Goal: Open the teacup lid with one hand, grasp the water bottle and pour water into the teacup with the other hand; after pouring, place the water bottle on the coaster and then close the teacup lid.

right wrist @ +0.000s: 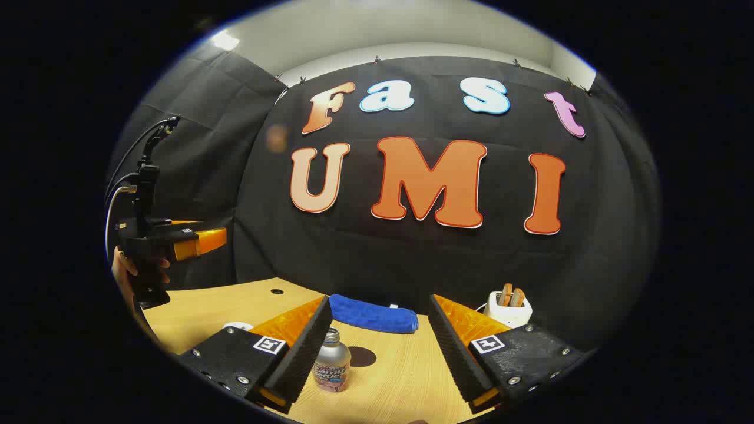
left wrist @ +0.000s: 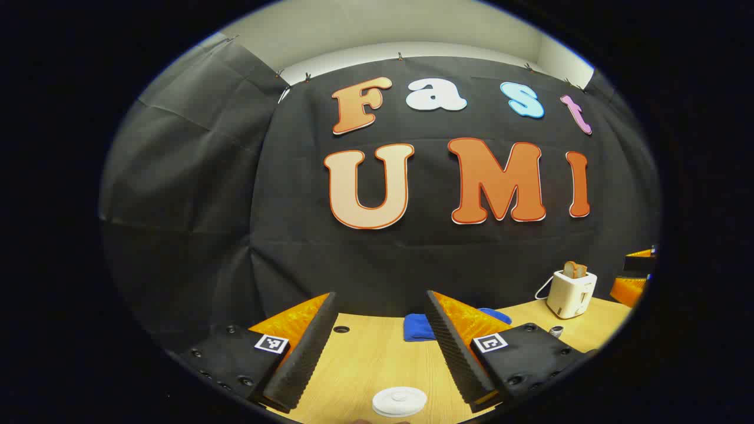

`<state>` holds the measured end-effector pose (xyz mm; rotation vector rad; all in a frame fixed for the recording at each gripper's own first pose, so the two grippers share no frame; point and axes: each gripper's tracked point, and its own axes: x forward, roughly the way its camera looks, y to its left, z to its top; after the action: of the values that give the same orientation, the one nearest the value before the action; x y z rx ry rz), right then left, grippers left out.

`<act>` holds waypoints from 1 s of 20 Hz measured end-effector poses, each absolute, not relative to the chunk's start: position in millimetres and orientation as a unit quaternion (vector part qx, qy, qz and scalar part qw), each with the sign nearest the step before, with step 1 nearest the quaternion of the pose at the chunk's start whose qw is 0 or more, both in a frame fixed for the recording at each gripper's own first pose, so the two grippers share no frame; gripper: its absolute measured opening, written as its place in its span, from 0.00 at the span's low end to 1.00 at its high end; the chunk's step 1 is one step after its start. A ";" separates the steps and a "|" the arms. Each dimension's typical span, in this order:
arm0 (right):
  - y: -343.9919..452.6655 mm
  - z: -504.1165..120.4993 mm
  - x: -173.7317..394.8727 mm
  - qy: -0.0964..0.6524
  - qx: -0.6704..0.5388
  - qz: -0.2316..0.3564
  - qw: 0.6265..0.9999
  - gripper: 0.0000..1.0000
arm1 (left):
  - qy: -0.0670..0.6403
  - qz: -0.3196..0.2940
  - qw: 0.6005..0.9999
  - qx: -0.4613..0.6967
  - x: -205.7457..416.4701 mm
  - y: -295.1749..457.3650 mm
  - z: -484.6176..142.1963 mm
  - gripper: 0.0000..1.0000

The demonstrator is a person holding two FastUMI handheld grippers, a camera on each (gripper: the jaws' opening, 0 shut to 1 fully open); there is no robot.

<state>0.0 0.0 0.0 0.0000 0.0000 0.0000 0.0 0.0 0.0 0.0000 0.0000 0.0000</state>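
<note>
The white teacup lid (left wrist: 399,401), a round disc with a small knob, lies low between the spread fingers of my open left gripper (left wrist: 380,300). A small silver water bottle (right wrist: 331,362) stands upright on the wooden table, just inside the left finger of my open right gripper (right wrist: 379,300) and untouched by either pad. The dark round coaster (right wrist: 360,356) lies right behind the bottle. In the left gripper view, the bottle's silver top (left wrist: 556,331) peeks out past my right finger. A hand holds the left gripper (right wrist: 197,241) up at the far left of the right gripper view.
A folded blue cloth (right wrist: 372,315) lies at the back of the table (right wrist: 406,377) against the black wall. A white toaster (right wrist: 509,306) with bread slices stands at the back right. A white object (right wrist: 237,325) shows beside my right gripper's left finger.
</note>
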 end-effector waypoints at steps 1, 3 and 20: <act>-0.4 0.4 -0.3 0.001 -0.003 -0.001 1.000 0.99 | 0.003 -0.001 1.000 -0.003 2.0 0.0 -1.3 1.00; -0.7 5.3 1.1 -0.010 -0.003 -0.004 1.000 0.99 | 0.006 0.020 1.000 0.022 6.6 10.1 -4.1 1.00; 9.4 17.5 22.9 -0.009 -0.011 0.018 1.000 0.99 | 0.020 0.006 0.999 0.028 17.0 -3.8 15.2 1.00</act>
<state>22.9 9.4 17.5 -0.0212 -0.0187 0.0362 17.0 -3.8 15.2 0.0569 0.0394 0.0113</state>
